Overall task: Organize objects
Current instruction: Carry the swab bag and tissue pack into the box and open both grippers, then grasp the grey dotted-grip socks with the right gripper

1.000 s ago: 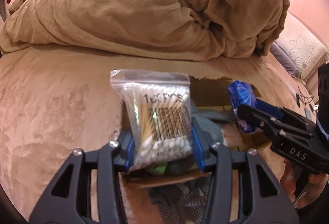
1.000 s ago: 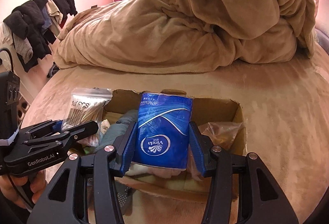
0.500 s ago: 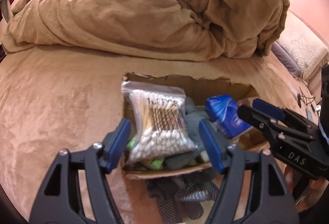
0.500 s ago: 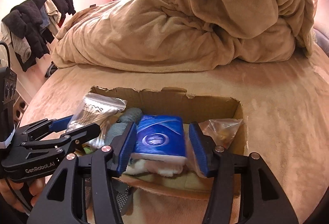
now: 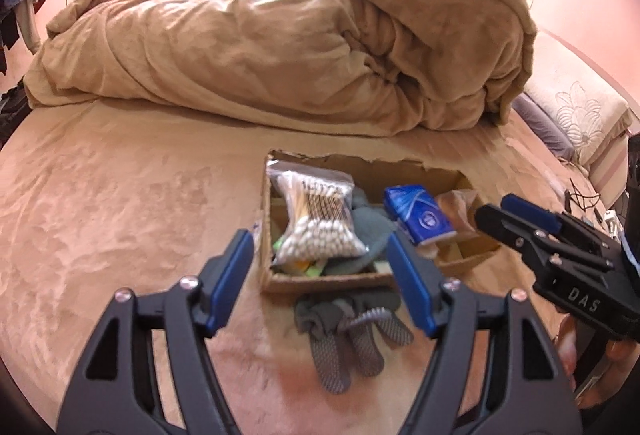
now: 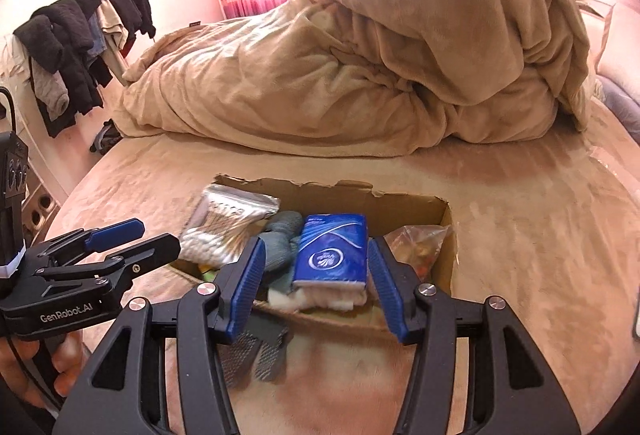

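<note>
Bed with heaped brown duvet at back. Cardboard box on bed, near front. Inside box: bag of cotton swabs at left, blue tissue pack middle, clear bag right. Grey gloves on bed, touching box front. Left gripper jaws spread, empty. Right gripper jaws spread either side of tissue pack, not gripping.

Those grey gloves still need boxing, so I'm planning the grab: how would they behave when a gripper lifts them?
The grey gloves lie crumpled and limp on the bedspread before the cardboard box, so they would probably droop and dangle. Their textured, dotted palms suggest little slipping. Being thin fabric, they are likely light.
</note>
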